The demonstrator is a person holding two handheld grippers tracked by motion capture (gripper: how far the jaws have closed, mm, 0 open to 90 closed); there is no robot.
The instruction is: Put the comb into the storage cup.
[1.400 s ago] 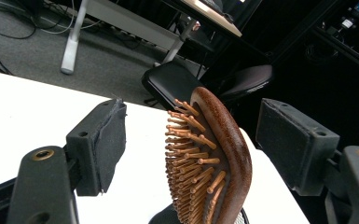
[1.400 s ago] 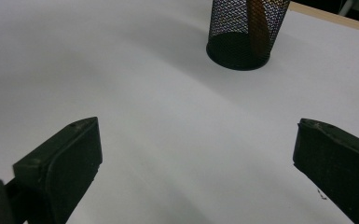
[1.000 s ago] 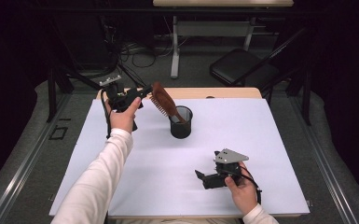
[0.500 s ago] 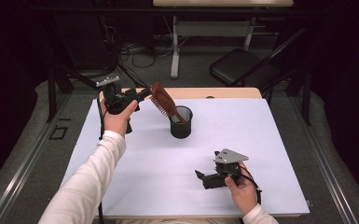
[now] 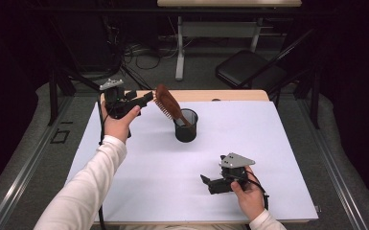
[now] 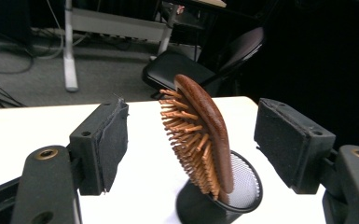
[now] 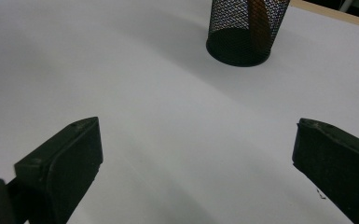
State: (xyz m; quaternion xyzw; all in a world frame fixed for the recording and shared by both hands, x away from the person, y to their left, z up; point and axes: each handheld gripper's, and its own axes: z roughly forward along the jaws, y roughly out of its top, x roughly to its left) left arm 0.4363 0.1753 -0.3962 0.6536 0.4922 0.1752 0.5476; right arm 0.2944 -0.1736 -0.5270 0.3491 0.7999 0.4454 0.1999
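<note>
Standing handle-down in the mesh cup (image 5: 186,125) at about twelve o'clock on the table (image 5: 278,158), the hairbrush (image 5: 168,103) leans toward ten o'clock, so the placing looks done. What remains is probably only clearing the hands. The left gripper (image 5: 144,99) hangs just beside the brush head, its fingers (image 6: 103,144) released and apart from it, and has drawn slightly away since earlier. The right gripper (image 5: 210,184) rests at five o'clock, spread wide, unchanged.

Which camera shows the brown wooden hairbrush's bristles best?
The left gripper view: the brown wooden hairbrush stands close and sharp, bristles plain, leaning in the black mesh cup. The high view shows it small and far off. The right gripper view shows just its handle through the mesh.
</note>
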